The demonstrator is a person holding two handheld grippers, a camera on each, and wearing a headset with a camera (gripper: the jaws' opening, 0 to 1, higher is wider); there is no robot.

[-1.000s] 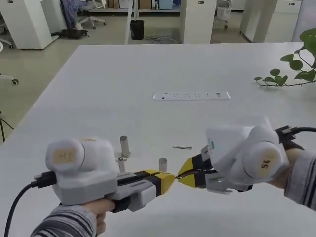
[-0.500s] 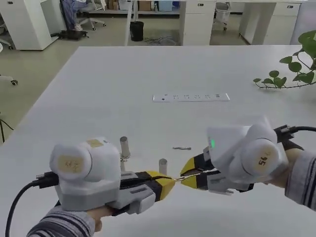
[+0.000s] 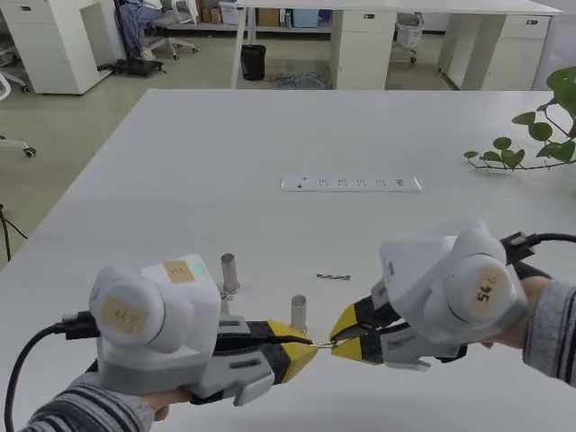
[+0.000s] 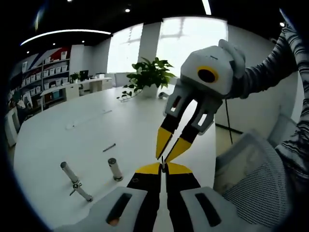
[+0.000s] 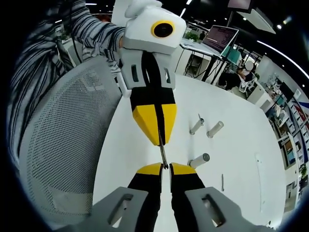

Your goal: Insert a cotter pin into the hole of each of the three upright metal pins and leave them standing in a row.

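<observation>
Drawing apart, the left hand-held gripper [image 3: 304, 349] and right hand-held gripper [image 3: 341, 339] are clenching a thin wire cotter pin [image 3: 324, 342]; two upright grey metal pins [image 3: 298, 313] [image 3: 229, 272] are waiting.

Saw a white power strip [image 3: 350, 184] lying flat on the pale desk [image 3: 180, 162], toward its far half. Noted green trailing leaves [image 3: 531, 135] over the desk's right edge. Made out a black bin [image 3: 253, 62] on the floor past the far end, near a white cabinet [image 3: 364, 45]. Caught a grey mesh chair [image 5: 63, 145] close by and a lit monitor [image 5: 221, 38] farther off, in the right gripper view.
</observation>
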